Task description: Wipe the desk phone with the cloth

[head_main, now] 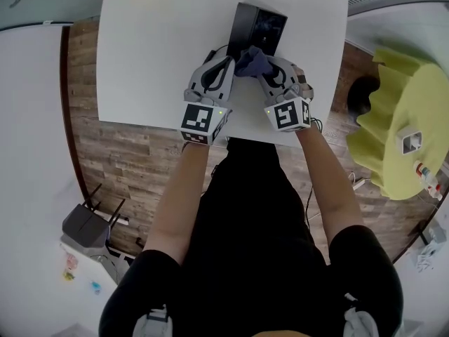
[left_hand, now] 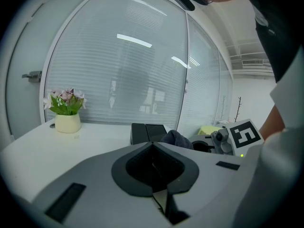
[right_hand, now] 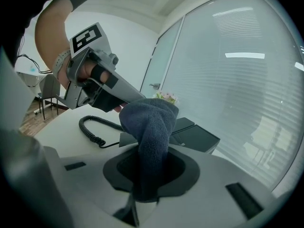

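The right gripper was clamped on the cloth, a dark blue-grey knit that rose from between its closed jaws in a thick fold and bulged over just ahead of their tips. Straight beyond that fold lay the desk phone, black, its near edge just past the cloth; the pictures did not settle whether cloth and phone touched. From the phone a coiled cord ran over the white table off to the right gripper's left. The left gripper sat just beside the right one, on its left, with its jaws pressed together and nothing held between them. Ahead of the left gripper's tips and a little to the right stood the same phone, with the bunched cloth to the right of it and the right gripper's marker cube further right. Far ahead of the left gripper and to its left, near the far edge of the table, stood a small cream pot of flowers, well apart from both grippers. Off to the right gripper's right, beyond the table, sat a yellow-green scalloped seat.
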A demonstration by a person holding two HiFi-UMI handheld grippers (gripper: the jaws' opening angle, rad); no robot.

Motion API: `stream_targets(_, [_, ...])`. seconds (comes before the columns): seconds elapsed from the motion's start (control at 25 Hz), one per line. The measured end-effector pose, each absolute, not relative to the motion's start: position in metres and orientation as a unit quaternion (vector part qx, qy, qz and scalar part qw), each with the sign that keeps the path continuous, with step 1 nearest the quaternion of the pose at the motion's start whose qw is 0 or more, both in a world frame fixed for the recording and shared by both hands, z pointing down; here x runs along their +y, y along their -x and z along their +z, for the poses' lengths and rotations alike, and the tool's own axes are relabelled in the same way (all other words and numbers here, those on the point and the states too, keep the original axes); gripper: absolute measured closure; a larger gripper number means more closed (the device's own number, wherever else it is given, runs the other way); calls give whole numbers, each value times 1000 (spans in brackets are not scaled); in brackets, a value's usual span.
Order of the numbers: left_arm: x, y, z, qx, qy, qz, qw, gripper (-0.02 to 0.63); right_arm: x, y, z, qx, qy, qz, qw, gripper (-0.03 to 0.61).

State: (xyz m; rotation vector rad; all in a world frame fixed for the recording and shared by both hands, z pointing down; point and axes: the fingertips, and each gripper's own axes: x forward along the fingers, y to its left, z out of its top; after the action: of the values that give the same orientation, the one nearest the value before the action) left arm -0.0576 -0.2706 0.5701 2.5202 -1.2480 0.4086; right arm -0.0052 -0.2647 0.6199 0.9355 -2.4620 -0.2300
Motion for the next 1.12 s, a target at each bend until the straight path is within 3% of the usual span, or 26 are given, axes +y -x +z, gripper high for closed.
stream_targets(0.48, [-241, 72, 551, -439, -877, 138, 141, 604, -223, 14, 628, -903, -324, -47, 279, 495])
stream_targets(1.12, [-264, 87, 477, -455, -879, 107, 97, 604, -263, 25, 499, -906, -354, -87, 215, 495])
